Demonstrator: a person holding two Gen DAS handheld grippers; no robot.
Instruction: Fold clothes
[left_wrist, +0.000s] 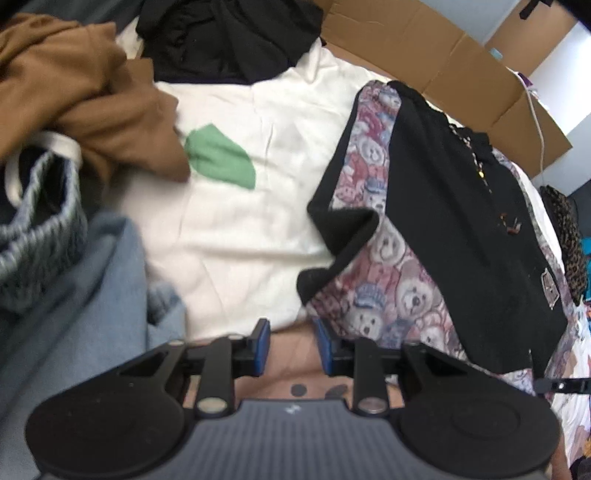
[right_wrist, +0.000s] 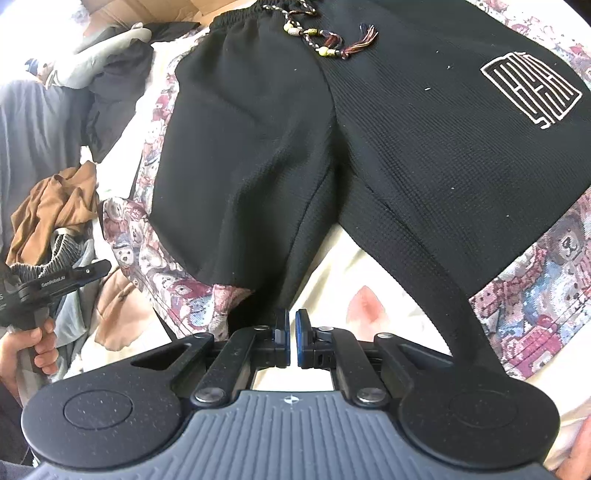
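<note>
The black shorts (right_wrist: 369, 147) with teddy-bear side panels lie spread flat on the white sheet (left_wrist: 229, 229), waistband and beaded drawstring (right_wrist: 325, 40) at the far end, both leg hems toward the person. Everything else sits around them: a brown garment (left_wrist: 85, 92) and a striped bag (left_wrist: 40, 221) off to their left, denim (left_wrist: 85, 295) near that, a black heap (left_wrist: 229, 37) beyond, and cardboard (left_wrist: 443, 66) behind the waistband.

The right gripper (right_wrist: 291, 332) hovers just before the crotch, between the two legs; its jaws are nearly clenched with a thin slit left, and nothing is in them. The left gripper (left_wrist: 290, 341) sits just short of the left leg's hem, jaws released and empty.

The left hem corner (left_wrist: 343, 225) is already flipped over, showing black lining. If that leg is folded without flattening it first, the crease will likely be trapped inside. The right jaws look too narrow to take fabric as they stand; pushing forward could shove the crotch into a bunch. The drawstring tassels may also end up bulging inside the fold.
</note>
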